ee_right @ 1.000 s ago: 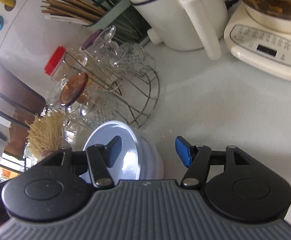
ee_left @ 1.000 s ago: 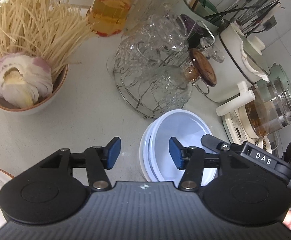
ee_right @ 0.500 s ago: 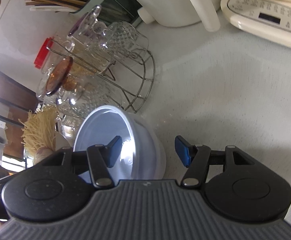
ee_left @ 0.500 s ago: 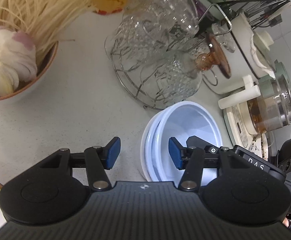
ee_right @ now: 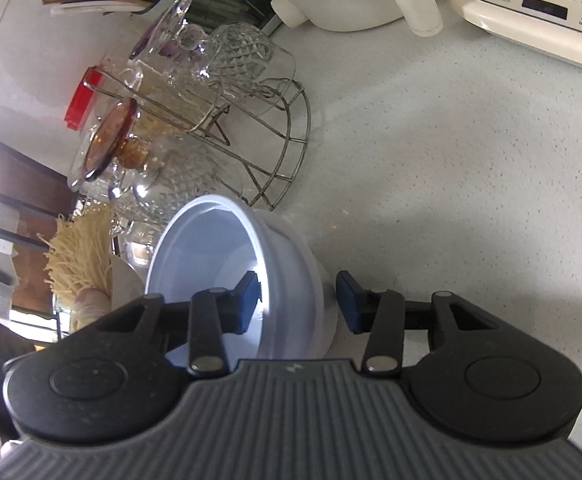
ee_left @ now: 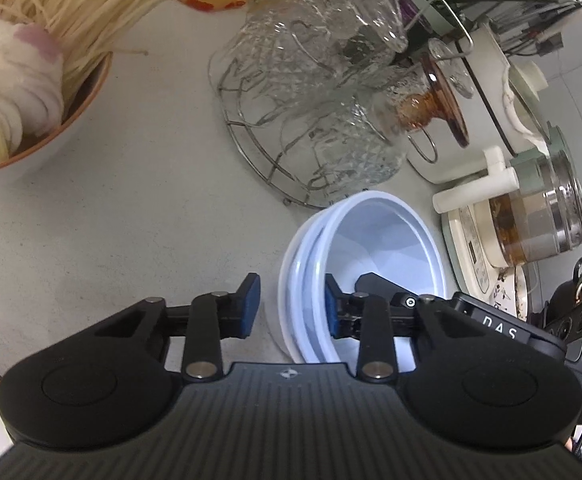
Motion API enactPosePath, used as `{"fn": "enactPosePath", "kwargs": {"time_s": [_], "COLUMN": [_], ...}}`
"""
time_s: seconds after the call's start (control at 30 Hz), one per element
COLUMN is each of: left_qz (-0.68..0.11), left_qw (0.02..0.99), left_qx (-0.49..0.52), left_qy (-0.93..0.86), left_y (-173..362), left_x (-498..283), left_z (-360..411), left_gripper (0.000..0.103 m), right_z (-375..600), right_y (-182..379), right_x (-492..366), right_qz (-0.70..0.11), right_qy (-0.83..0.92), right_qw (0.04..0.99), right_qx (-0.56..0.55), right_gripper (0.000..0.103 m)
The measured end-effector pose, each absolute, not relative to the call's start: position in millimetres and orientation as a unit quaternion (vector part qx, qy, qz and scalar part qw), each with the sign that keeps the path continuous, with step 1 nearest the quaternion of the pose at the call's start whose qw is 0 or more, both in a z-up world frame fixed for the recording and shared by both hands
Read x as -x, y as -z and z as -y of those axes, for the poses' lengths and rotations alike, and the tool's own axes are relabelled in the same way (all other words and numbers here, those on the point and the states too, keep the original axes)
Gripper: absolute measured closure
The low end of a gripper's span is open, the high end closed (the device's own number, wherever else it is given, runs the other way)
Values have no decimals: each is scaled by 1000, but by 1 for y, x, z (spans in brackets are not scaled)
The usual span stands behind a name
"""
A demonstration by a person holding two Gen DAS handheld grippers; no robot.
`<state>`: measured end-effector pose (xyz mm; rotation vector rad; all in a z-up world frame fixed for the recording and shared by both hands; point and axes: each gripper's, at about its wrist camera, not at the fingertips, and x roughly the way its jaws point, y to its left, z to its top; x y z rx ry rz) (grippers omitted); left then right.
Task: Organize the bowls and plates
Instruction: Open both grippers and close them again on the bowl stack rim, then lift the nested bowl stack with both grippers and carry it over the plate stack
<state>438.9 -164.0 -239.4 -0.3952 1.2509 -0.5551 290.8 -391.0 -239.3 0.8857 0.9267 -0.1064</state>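
Currently both hand-held grippers, left and right, are spread, each straddling the rim of the stacked white bowls on the table beside the wire rack. Bowls nested; lifting and placement remain.

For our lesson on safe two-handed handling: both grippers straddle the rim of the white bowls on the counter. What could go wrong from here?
1. Both the left gripper and right gripper are open on opposite walls of the stacked white bowls; uneven closing could tilt or separate the stack.
2. The wire rack of glass cups stands right beside the bowls; a lift toward it might knock glassware.
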Motion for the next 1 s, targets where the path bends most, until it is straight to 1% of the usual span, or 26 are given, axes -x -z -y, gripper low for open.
{"fn": "enactPosePath", "kwargs": {"time_s": [0.1, 0.47, 1.0], "left_qz": [-574, -566, -537], "left_qw": [759, 765, 783], "left_qx": [177, 183, 199], "left_qy": [252, 247, 243], "left_y": [238, 232, 207], "left_x": [-436, -418, -377], "left_z": [164, 151, 115], "left_gripper": [72, 72, 72], "right_z": [389, 378, 350], "right_y": [239, 231, 208], "right_x": [-290, -282, -255], "right_qz": [-433, -441, -428], "right_qy": [47, 31, 15], "right_qw": [800, 810, 826], "right_qx": [-412, -385, -368], "right_gripper": [59, 60, 61]}}
